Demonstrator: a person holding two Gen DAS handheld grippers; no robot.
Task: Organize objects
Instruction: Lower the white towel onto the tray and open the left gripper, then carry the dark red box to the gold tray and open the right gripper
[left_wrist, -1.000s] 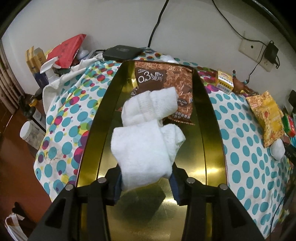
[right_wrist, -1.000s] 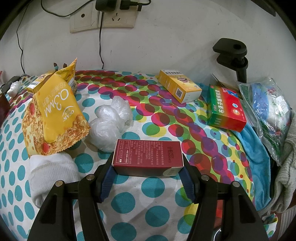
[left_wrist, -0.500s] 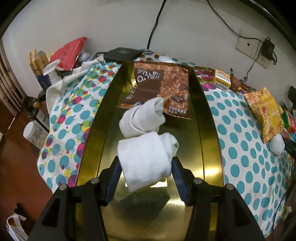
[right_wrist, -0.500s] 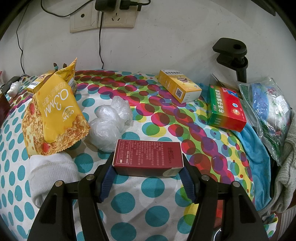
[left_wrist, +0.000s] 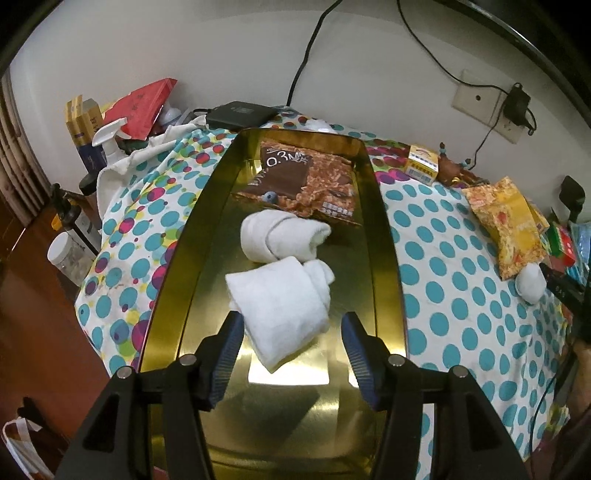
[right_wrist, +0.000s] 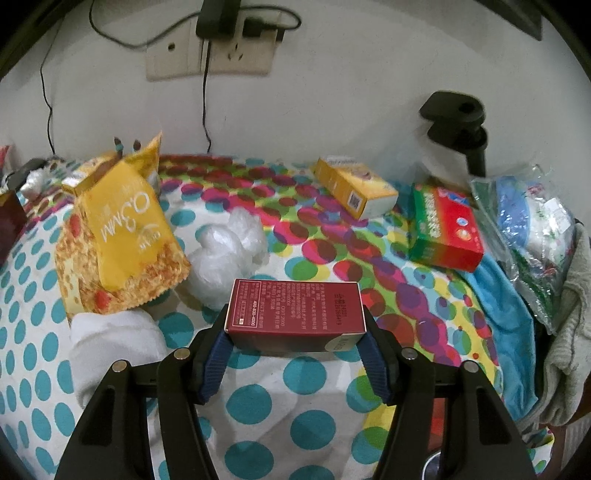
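Note:
A gold metal tray (left_wrist: 384, 236) lies on the dotted tablecloth. In it are a brown snack bag (left_wrist: 303, 181) at the far end, a rolled white sock (left_wrist: 280, 234) and a second white sock roll (left_wrist: 280, 306) nearer me. My left gripper (left_wrist: 291, 339) stands open just behind that nearer roll, its blue pads apart from the cloth. In the right wrist view my right gripper (right_wrist: 295, 332) is shut on a dark red box (right_wrist: 295, 314), held just above the tablecloth.
A yellow snack bag (right_wrist: 118, 236), a white sock roll (right_wrist: 110, 343), a crumpled plastic bag (right_wrist: 225, 254), a yellow box (right_wrist: 354, 184), a red-green box (right_wrist: 443, 229) and a blue towel (right_wrist: 506, 295) lie on the cloth. Bottles and boxes (left_wrist: 88, 147) crowd the left edge.
My left gripper let go of the white sock roll, which now lies in the tray, and drew back from it. The right gripper kept still with the red box.

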